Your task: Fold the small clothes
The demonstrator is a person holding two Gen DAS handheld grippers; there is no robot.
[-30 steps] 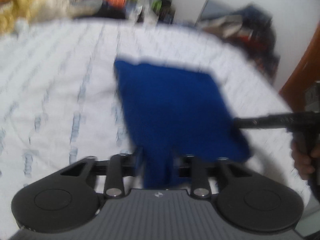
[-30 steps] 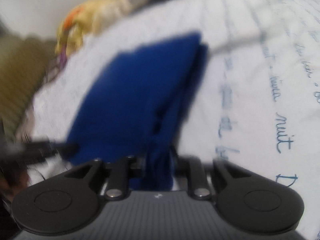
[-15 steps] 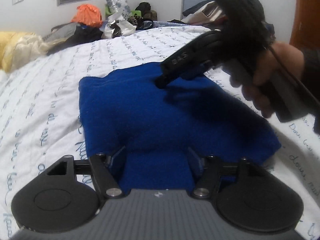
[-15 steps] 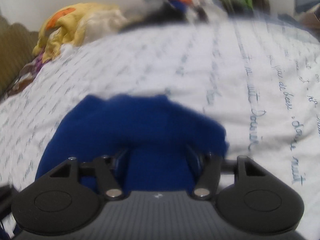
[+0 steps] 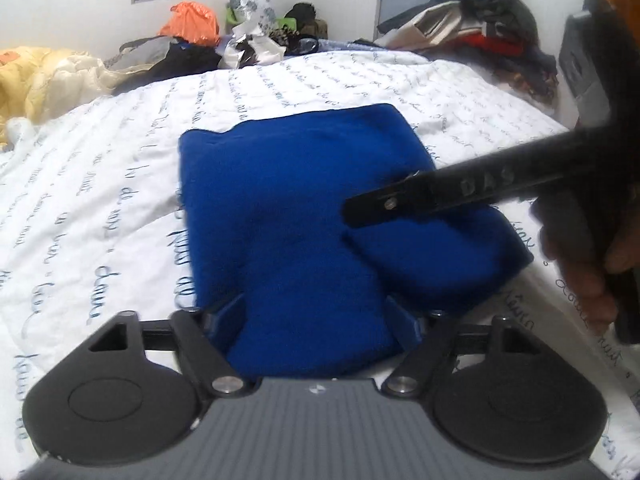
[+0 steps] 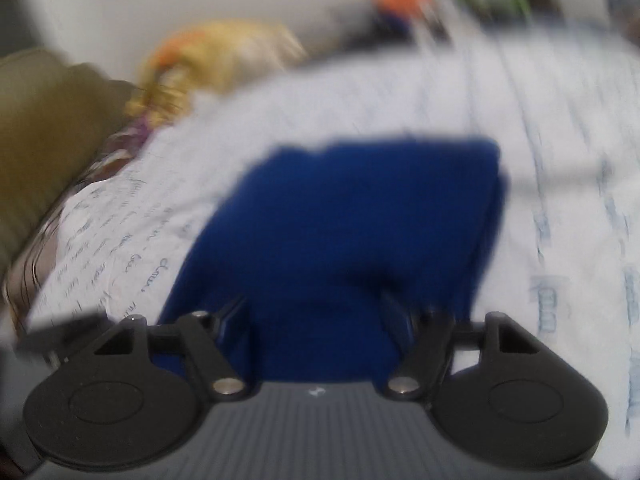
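A: We log the blue garment at frame centre on the white printed bedsheet, already a compact rectangle, with a thicker folded flap at centre right.

B: Claws? We see the left gripper with jaws apart, the cloth's near edge lying between them, unpinched. The right gripper reads the same, though its view is blurred.

A: We judge the fold mostly done; what remains looks like flattening or one last tuck. Clutter lines the upper frame, well apart.
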